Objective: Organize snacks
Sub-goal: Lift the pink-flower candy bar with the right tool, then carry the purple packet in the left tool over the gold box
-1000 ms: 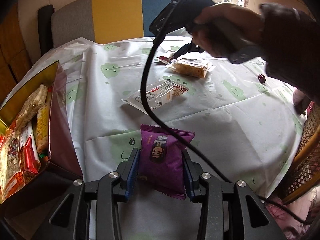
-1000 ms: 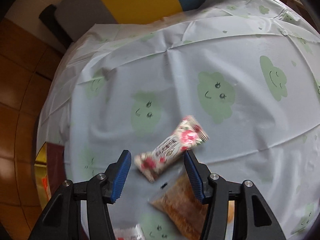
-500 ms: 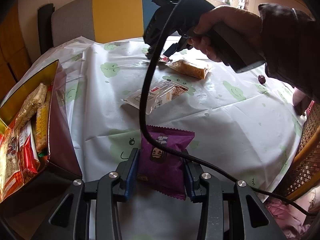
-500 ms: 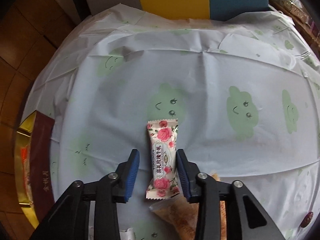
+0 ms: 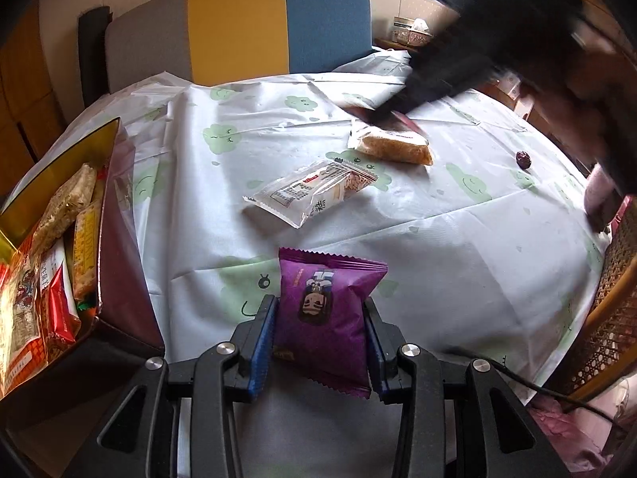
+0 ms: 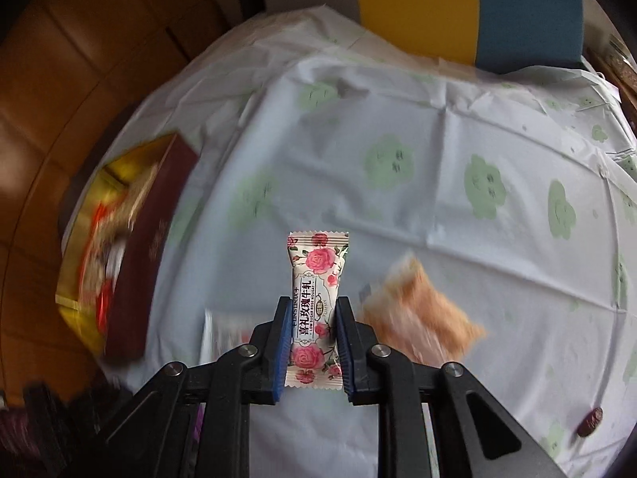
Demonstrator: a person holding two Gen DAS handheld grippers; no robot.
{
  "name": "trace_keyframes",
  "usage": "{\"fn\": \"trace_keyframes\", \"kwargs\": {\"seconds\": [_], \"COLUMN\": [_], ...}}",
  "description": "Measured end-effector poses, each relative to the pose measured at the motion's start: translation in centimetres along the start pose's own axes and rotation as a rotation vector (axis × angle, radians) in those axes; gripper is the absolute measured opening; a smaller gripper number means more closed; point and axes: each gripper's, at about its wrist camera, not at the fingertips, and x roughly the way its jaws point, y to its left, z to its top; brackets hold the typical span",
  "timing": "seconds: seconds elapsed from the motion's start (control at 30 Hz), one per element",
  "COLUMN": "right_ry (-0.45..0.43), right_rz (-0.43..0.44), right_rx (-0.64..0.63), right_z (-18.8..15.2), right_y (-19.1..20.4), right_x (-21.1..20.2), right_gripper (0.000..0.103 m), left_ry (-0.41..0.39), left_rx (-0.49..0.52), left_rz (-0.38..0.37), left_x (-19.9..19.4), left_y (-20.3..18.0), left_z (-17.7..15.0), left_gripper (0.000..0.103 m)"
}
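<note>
Matte black linkage arms carry each claw: the left claw (image 5: 320, 340) and right claw (image 6: 311, 348) both end in blue ribbed pads (image 5: 262, 348), with round silver screws (image 5: 225, 347) at the pivots. A thin black cable (image 5: 529, 388) trails from the frame. The person's sleeve (image 5: 529, 16) is dark and blurred.

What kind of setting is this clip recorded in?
Most likely a home dining area. A round table under a plastic tablecloth printed with green smiling clouds, an upholstered chair in grey, yellow and blue panels pulled up to it, a rattan chair at the side, and wood-panelled walls all point that way.
</note>
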Motion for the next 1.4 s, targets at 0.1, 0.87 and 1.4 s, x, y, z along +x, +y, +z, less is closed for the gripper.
{"fn": "trace_keyframes", "kwargs": {"seconds": [0.1,0.87,1.4], "right_ry": [0.075,0.118,0.094], "right_rz": [-0.052,-0.212,-0.257], "right_rx": [-0.034,-0.150,-0.232], "right_z": [-2.9,-8.7,-10.0], "right_y": [-0.5,1.4,3.4], "right_x": [0.2,3.3,3.3], "right_gripper": [0.021,0.022,0.023], "left_ry": [-0.001,0.008,-0.120], "left_rx": [-0.002,0.025,-0.171], "left_rz": [0.002,0.060,0.001], "left_x": [0.0,0.0,-6.2], "left_y": [0.1,-0.9,4.0], "left_z": [0.0,0.4,2.7], "left_gripper": [0.041,0.039,0.039]}}
